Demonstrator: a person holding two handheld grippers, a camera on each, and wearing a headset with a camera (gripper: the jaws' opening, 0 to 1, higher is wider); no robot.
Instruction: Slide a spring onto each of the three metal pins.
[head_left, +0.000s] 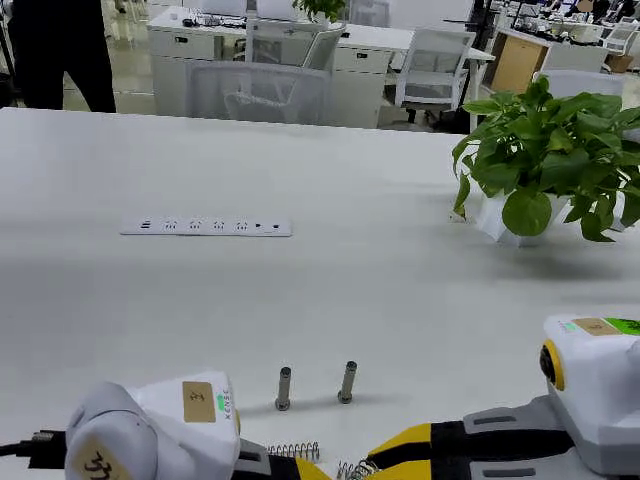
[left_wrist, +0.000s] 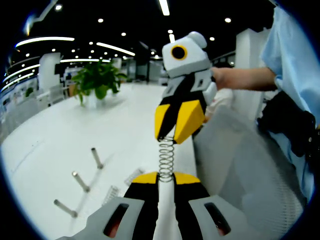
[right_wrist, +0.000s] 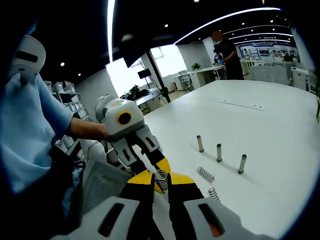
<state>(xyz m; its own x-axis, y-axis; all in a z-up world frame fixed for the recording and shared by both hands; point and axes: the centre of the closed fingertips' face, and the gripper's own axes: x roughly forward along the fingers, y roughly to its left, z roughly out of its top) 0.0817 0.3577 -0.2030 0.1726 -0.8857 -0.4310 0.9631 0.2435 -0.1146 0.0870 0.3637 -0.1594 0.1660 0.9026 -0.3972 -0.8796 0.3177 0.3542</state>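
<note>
A silvery coiled spring (left_wrist: 166, 157) spans left tongs (left_wrist: 166, 176) and right tongs (left_wrist: 171, 136), each pinching 1 end. 3 upright pins (right_wrist: 218, 152) and 2 loose springs (right_wrist: 205, 174) sit on the white surface (right_wrist: 280, 125).

Open table (head_left: 350, 290) btwn pins (head_left: 284, 388) & plant (head_left: 545, 150).

The left gripper (left_wrist: 166, 176) and right gripper (right_wrist: 161, 177) have white bodies and yellow-and-black jaws. The spring (left_wrist: 166, 157) and pins (head_left: 284, 388) are silvery grey on the white table (head_left: 350, 280). At far right is a green plant (head_left: 545, 150), and its pot (head_left: 495, 218) looks white.
</note>
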